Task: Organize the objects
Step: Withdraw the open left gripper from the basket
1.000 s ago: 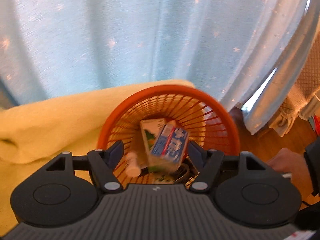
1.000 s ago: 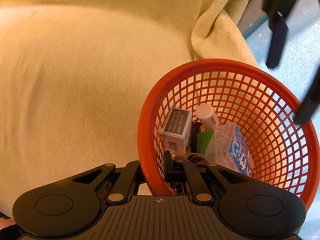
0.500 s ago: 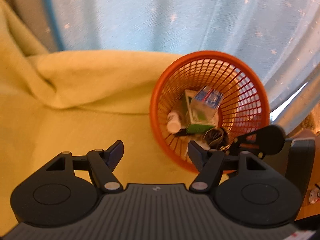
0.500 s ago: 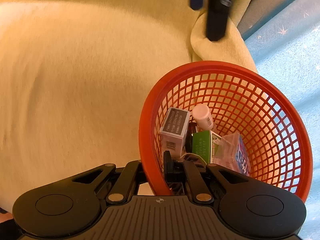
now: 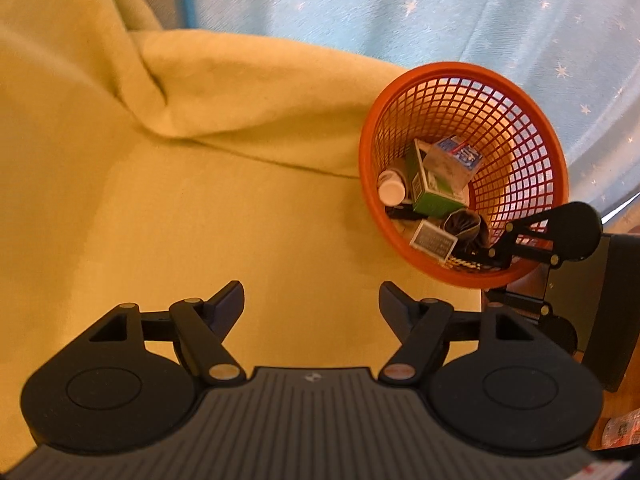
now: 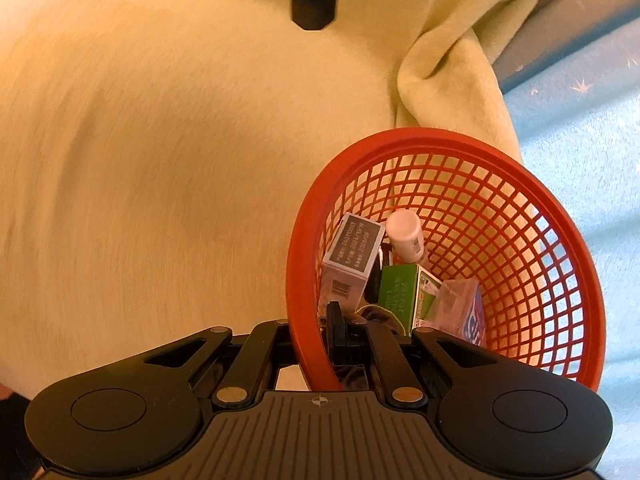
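Two grippers: left gripper [image 5: 311, 300] wide open, empty, above yellow blanket [image 5: 168, 184]. Orange mesh basket [image 6: 532, 248] at blanket's right edge beside blue curtain [image 5: 400, 4], holding boxes, white-capped bottle [image 6: 405, 232]. Right gripper [image 6: 338, 334] clamped on basket's near rim.

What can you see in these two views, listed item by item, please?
basket: one, orange mesh, on the blanket beside the curtain
grey box: one, grey and white, in the basket
green box: one, green, in the basket
blue box: one, blue and clear, atop the green box
bottle: one, white cap, in the basket
blanket: one, yellow, under the basket
curtain: one, pale blue with stars, behind
left hand-held gripper: black, open, above the blanket
right hand-held gripper: black, shut on the basket's rim
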